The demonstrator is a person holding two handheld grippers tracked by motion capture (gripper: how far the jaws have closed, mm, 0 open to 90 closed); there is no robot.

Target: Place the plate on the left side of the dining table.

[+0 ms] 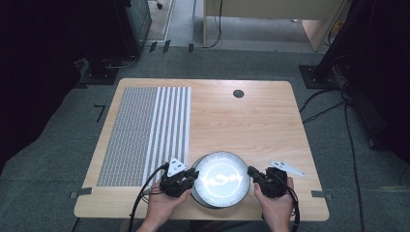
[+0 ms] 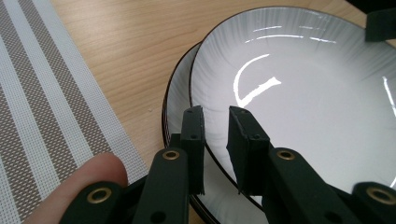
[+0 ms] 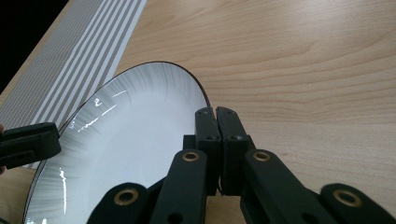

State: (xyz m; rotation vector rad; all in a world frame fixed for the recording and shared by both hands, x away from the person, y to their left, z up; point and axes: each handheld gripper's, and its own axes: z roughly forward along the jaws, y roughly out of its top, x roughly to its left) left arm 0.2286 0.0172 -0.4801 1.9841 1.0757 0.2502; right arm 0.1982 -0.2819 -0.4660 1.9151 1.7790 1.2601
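Two white plates with dark rims are stacked at the table's front middle. The upper plate is tilted off the lower plate. My left gripper grips the upper plate's left rim, one jaw over the inside and one outside, with a narrow gap between the jaws. My right gripper is shut on the same plate's right rim, its jaws almost touching. A hand holds each gripper from the front edge.
A striped grey and white placemat covers the left of the wooden table. A grey three-cornered plate lies loose to the right of my right gripper. A dark round cap sits near the far edge.
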